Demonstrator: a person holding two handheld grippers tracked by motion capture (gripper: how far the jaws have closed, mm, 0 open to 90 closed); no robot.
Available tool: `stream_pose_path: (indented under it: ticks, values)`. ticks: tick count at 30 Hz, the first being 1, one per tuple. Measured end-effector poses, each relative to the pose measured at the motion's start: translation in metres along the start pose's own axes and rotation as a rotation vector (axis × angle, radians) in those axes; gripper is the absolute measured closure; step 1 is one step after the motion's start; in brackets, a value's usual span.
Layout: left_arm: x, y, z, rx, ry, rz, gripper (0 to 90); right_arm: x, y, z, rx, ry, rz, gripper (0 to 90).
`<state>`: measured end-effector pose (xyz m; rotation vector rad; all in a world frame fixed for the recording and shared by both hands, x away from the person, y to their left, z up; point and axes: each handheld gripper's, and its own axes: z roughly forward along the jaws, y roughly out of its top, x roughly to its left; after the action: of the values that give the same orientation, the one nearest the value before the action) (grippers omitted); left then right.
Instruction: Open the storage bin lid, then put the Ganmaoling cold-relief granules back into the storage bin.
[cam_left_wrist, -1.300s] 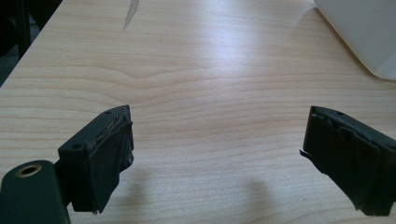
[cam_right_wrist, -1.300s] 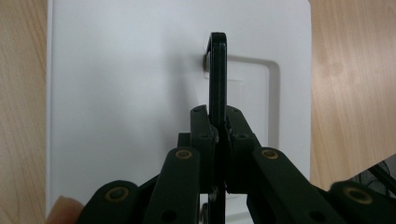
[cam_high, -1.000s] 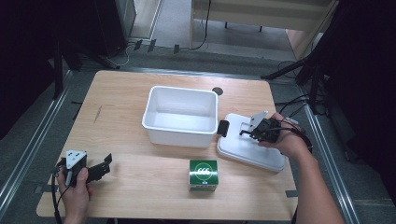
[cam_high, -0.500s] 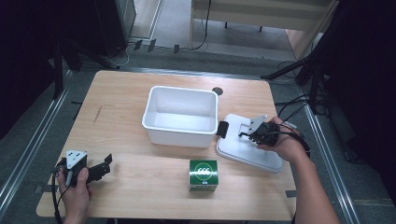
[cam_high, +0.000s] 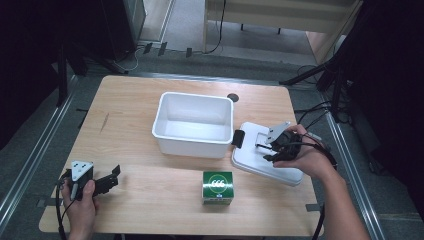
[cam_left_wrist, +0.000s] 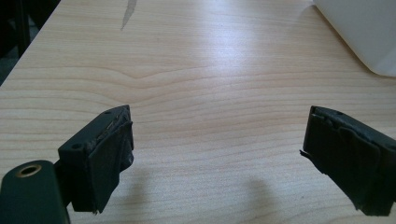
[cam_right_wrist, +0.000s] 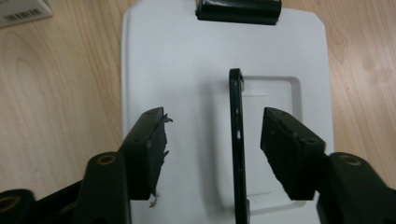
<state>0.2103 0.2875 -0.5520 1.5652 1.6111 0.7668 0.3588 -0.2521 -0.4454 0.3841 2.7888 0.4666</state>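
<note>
The right gripper (cam_high: 265, 151), jaws just opened, straddles the handle (cam_right_wrist: 237, 144) of the lid (cam_high: 260, 162) (pads clear), while the left gripper (cam_high: 114, 176) rests released at the near left.

A recording lab or test studio is suggested rather than a home. A plain wooden worktop (cam_high: 135, 107) is seen set on a grey floor between metal rails (cam_high: 30, 165), with black cables (cam_high: 320, 107) trailed along its right side and dark stands (cam_high: 62, 75) placed around it. Black drapes or screens are hung at both sides. Instrumented hand-held tongs (cam_high: 107, 181), each fitted with a grey marker plate and a cable, are gripped by a person at the near edge.
</note>
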Motion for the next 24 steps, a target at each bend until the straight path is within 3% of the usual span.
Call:
stream_pose_path:
  ticks: [3, 6, 7, 11, 17, 24]
  values:
    - [0.0, 0.0, 0.0, 0.002, 0.0, 0.003, 8.7, 0.008, 0.004, -0.007, 0.005, -0.025, 0.031, 32.0]
    - [0.0, 0.0, 0.0, 0.003, 0.0, 0.006, 8.7, 0.014, 0.01, -0.013, -0.015, 0.018, 0.05, 21.8]
    - [0.0, 0.0, 0.0, 0.003, -0.001, 0.006, 8.7, 0.016, 0.012, -0.014, -0.014, 0.026, 0.047, 13.8]
    - [0.0, 0.0, 0.0, 0.0, -0.002, 0.004, 8.7, 0.027, 0.021, -0.019, -0.012, 0.064, 0.036, 0.0]
    - [0.0, 0.0, 0.0, 0.002, -0.004, 0.002, 8.6, 0.039, 0.034, -0.023, -0.048, 0.1, 0.014, 0.0]
    - [0.0, 0.0, 0.0, 0.004, -0.005, 0.005, 8.7, 0.057, 0.05, -0.017, -0.042, 0.133, -0.024, 0.0]
